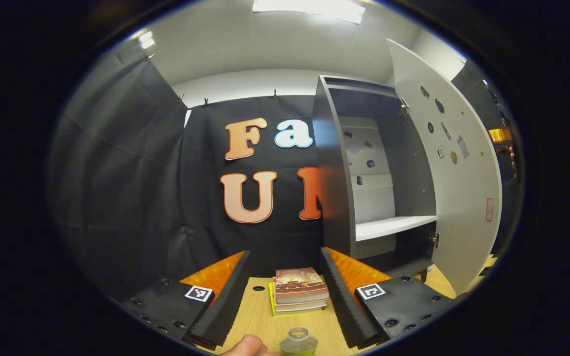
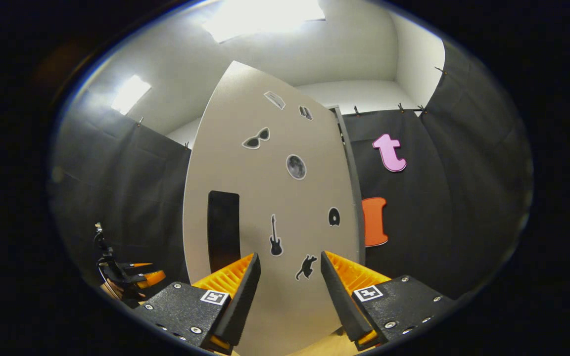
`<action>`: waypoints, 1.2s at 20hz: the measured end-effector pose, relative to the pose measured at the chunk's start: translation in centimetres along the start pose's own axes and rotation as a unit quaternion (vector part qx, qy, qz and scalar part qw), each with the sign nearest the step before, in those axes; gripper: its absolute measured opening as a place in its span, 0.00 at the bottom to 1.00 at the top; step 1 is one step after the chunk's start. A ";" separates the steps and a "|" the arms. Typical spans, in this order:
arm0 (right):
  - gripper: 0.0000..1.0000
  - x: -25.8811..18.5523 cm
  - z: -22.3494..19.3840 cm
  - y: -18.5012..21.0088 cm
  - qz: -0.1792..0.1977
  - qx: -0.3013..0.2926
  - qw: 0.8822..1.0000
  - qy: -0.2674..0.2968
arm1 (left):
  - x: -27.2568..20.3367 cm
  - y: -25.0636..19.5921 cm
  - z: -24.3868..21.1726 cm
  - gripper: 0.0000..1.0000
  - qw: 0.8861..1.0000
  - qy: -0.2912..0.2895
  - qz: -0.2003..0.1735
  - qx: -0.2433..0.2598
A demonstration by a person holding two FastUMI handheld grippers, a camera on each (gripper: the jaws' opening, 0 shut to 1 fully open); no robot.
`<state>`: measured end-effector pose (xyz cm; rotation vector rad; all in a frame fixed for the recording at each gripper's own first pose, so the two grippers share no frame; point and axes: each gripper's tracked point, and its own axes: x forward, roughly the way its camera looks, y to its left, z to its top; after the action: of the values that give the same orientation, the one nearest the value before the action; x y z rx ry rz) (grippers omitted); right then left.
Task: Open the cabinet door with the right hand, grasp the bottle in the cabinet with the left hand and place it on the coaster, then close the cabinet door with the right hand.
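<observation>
Door: the tall grey cabinet door (image 1: pixel 446 168) stands wide open.
Bottle: the clear bottle with a green base (image 1: pixel 298 342) sits on the wooden table (image 1: pixel 260 316), in front of the stacked books (image 1: pixel 300 290), outside the cabinet (image 1: pixel 364 163).
Left gripper (image 1: pixel 285 296): fingers spread, empty.
Right gripper (image 2: pixel 290 291): fingers apart, facing the door's outer face.
Left: closing the door.
Hidden: the coaster cannot be made out; the bottle is cut off.

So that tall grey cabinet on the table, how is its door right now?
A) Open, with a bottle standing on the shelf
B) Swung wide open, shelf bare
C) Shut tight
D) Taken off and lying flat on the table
B: in the left gripper view the cabinet door stands swung out to the side, and the white shelf inside has nothing on it; a bottle sits low between the open left gripper fingers.
</observation>
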<state>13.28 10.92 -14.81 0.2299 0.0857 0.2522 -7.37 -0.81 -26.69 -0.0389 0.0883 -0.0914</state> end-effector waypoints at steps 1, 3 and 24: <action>0.77 0.4 -0.3 0.6 0.008 0.004 1.000 0.001 | 0.0 0.3 0.0 0.89 1.000 0.001 -0.001 -0.002; 0.77 1.7 -1.2 1.9 0.021 0.015 1.000 0.003 | 0.2 1.4 0.3 0.90 1.000 -0.001 0.003 -0.002; 0.83 7.0 -3.0 8.3 0.064 0.002 0.997 0.047 | 1.0 9.5 -1.2 0.90 0.999 -0.002 0.049 -0.024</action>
<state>17.70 21.21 -16.11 0.2278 0.1645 0.3895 -5.63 8.54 -28.38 -0.0830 0.0885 0.0088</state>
